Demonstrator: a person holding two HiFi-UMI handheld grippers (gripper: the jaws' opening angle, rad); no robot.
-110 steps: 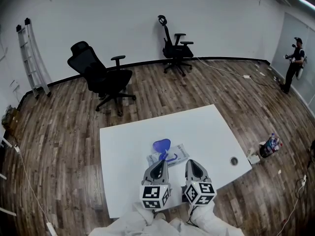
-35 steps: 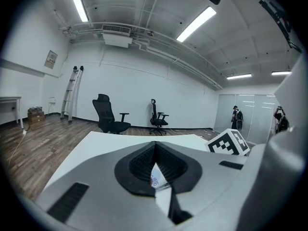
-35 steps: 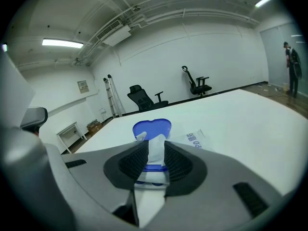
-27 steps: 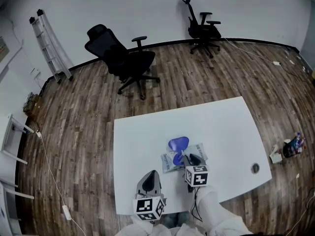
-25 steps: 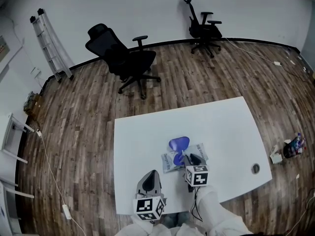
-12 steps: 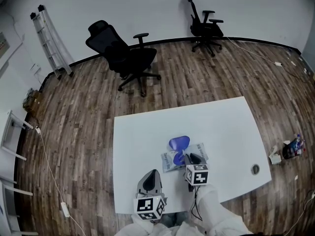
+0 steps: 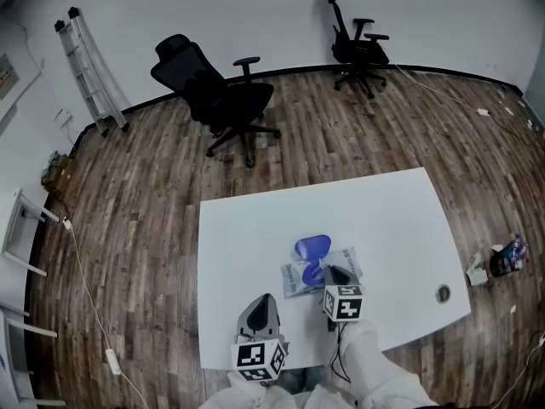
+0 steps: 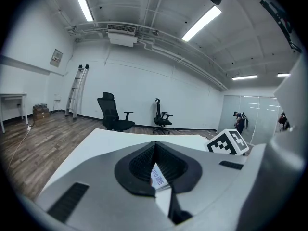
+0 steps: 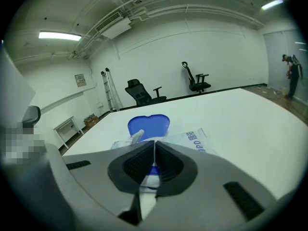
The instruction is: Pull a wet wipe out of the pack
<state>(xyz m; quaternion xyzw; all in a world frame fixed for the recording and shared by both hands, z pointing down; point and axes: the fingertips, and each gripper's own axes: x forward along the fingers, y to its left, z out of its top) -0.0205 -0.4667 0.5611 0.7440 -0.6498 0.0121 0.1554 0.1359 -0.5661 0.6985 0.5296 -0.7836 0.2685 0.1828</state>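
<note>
A wet wipe pack (image 7: pixel 347 259) lies on the white table (image 7: pixel 255 228) with its blue lid (image 7: pixel 312 247) flipped up. In the right gripper view the pack (image 9: pixel 195 139) and lid (image 9: pixel 149 125) sit just beyond the jaws, and a white wipe tip (image 9: pixel 136 136) pokes up beside the lid. My right gripper (image 7: pixel 332 272) rests on the pack's near part, its jaws shut (image 9: pixel 154 142); nothing shows pinched between them. My left gripper (image 7: pixel 262 301) is shut (image 8: pixel 154 144) and hangs near the table's front edge, left of the pack and apart from it.
A cable hole (image 7: pixel 443 293) sits near the table's right corner. On the wooden floor stand two black office chairs (image 7: pixel 217 100) (image 7: pixel 358 41), a ladder (image 7: pixel 85 66) against the wall, and bottles (image 7: pixel 508 254) at the right. A person (image 9: pixel 291 73) stands far off.
Over the last second neither gripper has moved; the head view shifted slightly. Compared with 4.4 s ago, the left gripper has drawn back from the pack toward the front edge.
</note>
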